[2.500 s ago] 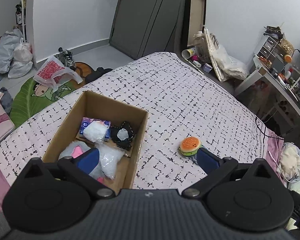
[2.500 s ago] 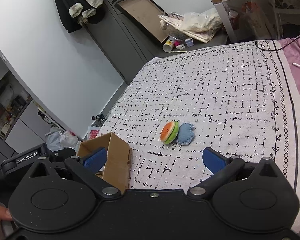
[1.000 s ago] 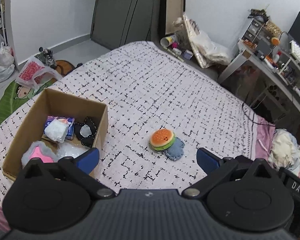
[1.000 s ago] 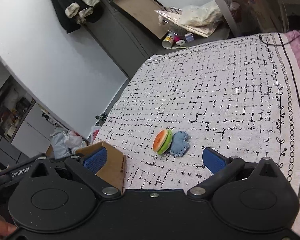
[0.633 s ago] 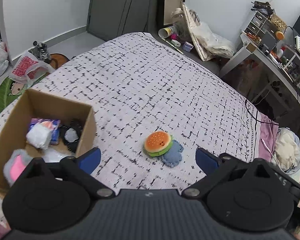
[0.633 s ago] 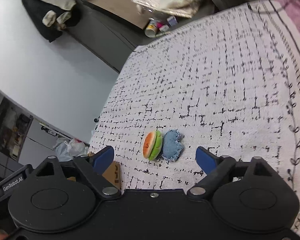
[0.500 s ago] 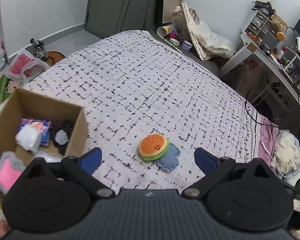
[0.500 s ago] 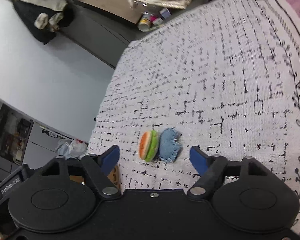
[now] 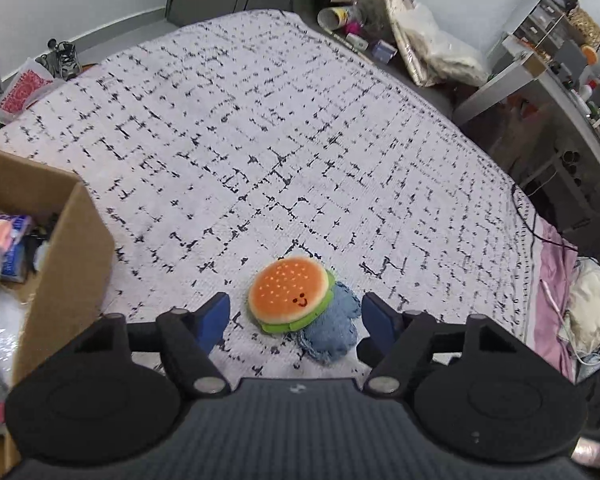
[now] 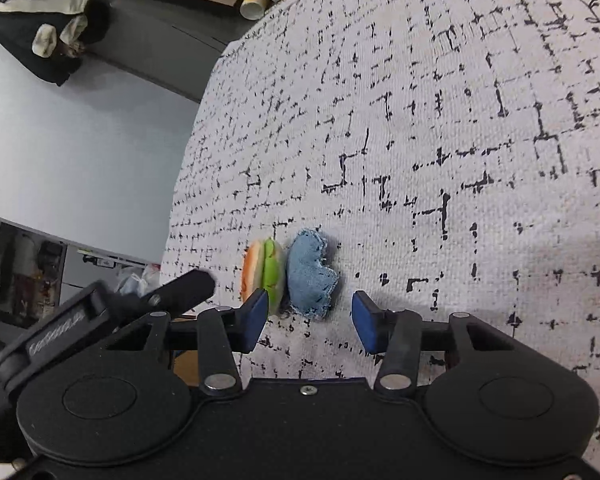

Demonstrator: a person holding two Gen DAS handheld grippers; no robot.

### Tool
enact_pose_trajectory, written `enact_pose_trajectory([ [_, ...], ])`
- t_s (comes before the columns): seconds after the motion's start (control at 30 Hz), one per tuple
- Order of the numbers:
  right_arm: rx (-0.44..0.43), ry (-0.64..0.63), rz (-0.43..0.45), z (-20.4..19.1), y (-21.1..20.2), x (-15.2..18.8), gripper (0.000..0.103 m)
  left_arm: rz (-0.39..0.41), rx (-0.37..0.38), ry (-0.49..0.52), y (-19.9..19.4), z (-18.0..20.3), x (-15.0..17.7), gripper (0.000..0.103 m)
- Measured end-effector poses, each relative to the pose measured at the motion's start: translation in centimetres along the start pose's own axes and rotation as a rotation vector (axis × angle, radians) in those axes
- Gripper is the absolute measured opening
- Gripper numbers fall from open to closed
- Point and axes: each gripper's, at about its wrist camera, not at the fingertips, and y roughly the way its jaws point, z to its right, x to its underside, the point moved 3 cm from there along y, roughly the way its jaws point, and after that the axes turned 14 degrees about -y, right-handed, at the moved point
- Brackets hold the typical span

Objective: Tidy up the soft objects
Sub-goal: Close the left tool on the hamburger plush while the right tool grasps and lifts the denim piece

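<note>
A plush burger [image 9: 288,294] [image 10: 262,272] lies on the patterned bedspread [image 9: 260,152], leaning on a blue fabric toy [image 9: 332,330] [image 10: 310,274]. My left gripper [image 9: 296,316] hangs just over both toys, its jaws closing, blue pads on either side and not touching. My right gripper [image 10: 310,316] comes in low from the other side, jaws closing too, with the blue toy just ahead of the gap and clear of its pads. The left gripper's finger [image 10: 180,288] shows beside the burger in the right wrist view.
A cardboard box [image 9: 72,264] holding several soft items stands on the bed to the left of the toys. A desk [image 9: 560,92] and floor clutter [image 9: 400,40] lie past the bed's far and right edges. A dark jacket [image 10: 44,20] hangs on the wall.
Both grippers have dropped toward the two toys and their jaws have narrowed. The toys now sit between the left pads; the right view has rolled and come in low.
</note>
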Motion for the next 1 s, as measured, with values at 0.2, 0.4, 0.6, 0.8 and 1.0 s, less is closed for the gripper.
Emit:
enact_pose_trajectory([
  [0.2,-0.014,0.031,-0.002,1.2,0.9,-0.5,0.047,-0.029,-0.025,-0.007,3.0,0.3,-0.2,0.070],
  [0.4,-0.042,0.027,-0.002,1.4,1.9,-0.9,0.046,-0.051,-0.060,-0.035,5.6,-0.5,-0.5,0.057],
  [0.6,-0.060,-0.005,-0.005,0.8,2.9,-1.1,0.046,-0.045,-0.067,-0.046,5.7,-1.0,-0.6,0.048],
  [0.8,-0.062,-0.065,-0.011,0.0,3.9,-1.0,0.039,-0.040,-0.084,-0.071,4.7,-1.9,-0.9,0.047],
  [1.0,-0.065,-0.110,-0.033,-1.0,3.6,-0.3,0.012,-0.029,-0.087,-0.039,2.9,-1.6,-0.4,0.047],
])
